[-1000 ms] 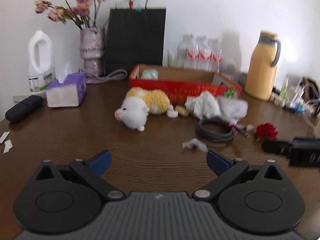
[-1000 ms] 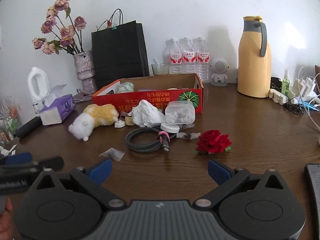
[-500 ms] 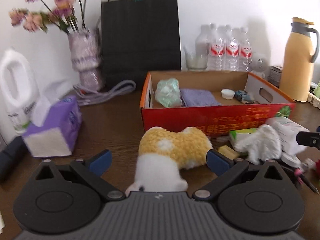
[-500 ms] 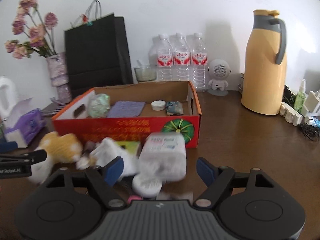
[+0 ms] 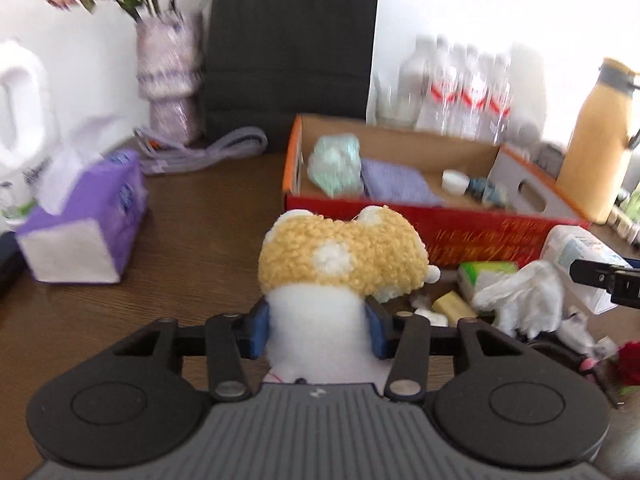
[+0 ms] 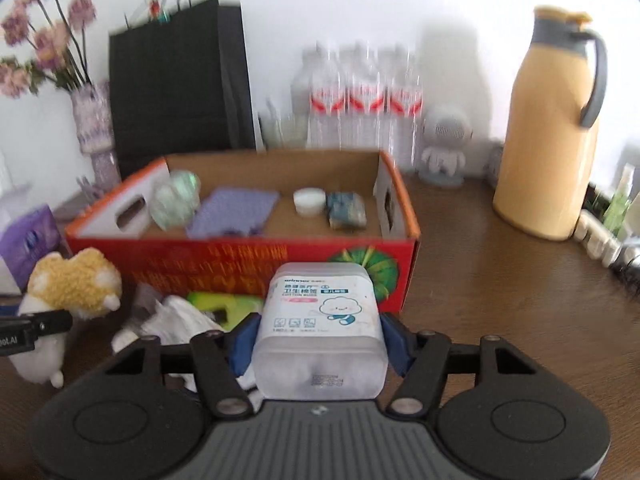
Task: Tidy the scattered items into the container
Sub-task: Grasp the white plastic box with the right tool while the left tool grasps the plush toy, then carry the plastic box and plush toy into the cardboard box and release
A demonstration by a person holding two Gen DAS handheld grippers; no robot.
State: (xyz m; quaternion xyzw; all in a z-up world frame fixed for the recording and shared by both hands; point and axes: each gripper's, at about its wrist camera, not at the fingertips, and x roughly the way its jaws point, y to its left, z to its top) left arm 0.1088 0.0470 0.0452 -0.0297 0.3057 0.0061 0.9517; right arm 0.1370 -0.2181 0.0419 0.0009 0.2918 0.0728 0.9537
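Plush toy (image 5: 340,256) in left tongs (image 5: 316,330), head nearest, lengthwise toward box (image 5: 440,224).

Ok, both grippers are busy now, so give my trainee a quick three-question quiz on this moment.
1. True or false: the left gripper is shut on the plush toy.
2. What does the right gripper hold? A) the yellow thermos B) the cotton swab box C) the tissue pack
3. Fill in: the purple cloth lies inside the red ____ box.

Key
1. True: both pads press the toy's white end.
2. B: the cotton swab box sits between its fingers; the yellow thermos stands on the table, to the right of the carton.
3. Cardboard.
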